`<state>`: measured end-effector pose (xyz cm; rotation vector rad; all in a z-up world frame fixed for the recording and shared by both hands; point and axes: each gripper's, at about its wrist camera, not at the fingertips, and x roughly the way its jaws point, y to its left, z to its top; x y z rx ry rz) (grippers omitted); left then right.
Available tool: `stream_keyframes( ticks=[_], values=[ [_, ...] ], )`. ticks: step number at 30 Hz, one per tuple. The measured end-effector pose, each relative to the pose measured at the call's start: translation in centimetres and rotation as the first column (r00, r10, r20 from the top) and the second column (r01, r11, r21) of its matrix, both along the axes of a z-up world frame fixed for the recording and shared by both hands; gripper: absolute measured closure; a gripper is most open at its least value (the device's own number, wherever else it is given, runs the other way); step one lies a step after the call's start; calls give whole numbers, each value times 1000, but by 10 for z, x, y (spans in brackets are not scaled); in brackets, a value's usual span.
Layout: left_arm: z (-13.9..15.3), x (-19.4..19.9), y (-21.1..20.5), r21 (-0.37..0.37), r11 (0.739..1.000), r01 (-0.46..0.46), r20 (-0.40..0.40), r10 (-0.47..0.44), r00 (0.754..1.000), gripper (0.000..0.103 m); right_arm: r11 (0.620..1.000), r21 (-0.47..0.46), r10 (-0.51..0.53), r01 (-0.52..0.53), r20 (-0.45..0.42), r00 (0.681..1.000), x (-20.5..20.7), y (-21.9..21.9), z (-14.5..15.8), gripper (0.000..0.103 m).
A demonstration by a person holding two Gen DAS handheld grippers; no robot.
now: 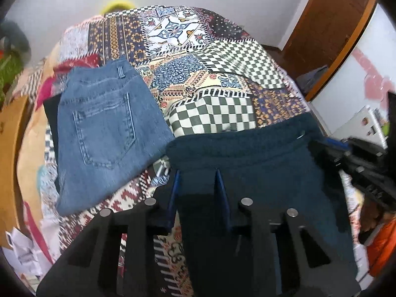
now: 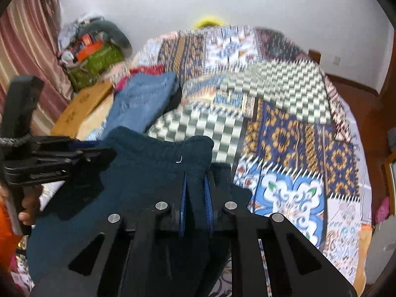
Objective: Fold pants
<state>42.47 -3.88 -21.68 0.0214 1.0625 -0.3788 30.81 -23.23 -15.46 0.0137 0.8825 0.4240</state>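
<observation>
Left wrist view | left tool (image 1: pixel 198 193) pinching dark teal pants (image 1: pixel 247 163), 6 o'clock on bed (image 1: pixel 222 79) | right tool (image 2: pixel 196 193) clamped on same waistband | risk: uneven pull skews fold, fleece slips

A home bedroom: a bed under a patchwork quilt (image 2: pixel 284 123), pink curtains (image 2: pixel 29 49), wooden door (image 1: pixel 329 19).

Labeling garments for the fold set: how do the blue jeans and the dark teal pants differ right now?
The blue jeans are pale denim with a stitched back pocket; the dark teal pants are fuzzy and plain. The jeans lie folded and untouched on the patchwork bedspread; the teal pants are gripped at the waist edge by the left gripper and right gripper. Both are on the bed.
</observation>
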Motion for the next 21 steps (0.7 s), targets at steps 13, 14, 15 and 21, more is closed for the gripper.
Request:
stream_keyframes(
  ticks=[13,14,15,21],
  values=[
    [1,-3,-7,125,992,-12,50,5,999,73,986,-166,-41,34,-40,998,4,2,-22,91],
    [8,-7,-5,120,993,-18,66,10,998,73,983,-179,-42,37,-19,999,-2,1,-15,91],
    [15,-11,-3,111,994,-24,79,15,997,73,981,-189,-46,45,-4,999,-5,1,-11,91],
    [60,-43,7,56,997,-46,174,36,984,69,984,-163,-57,69,77,995,-37,-2,26,67]
  ],
)
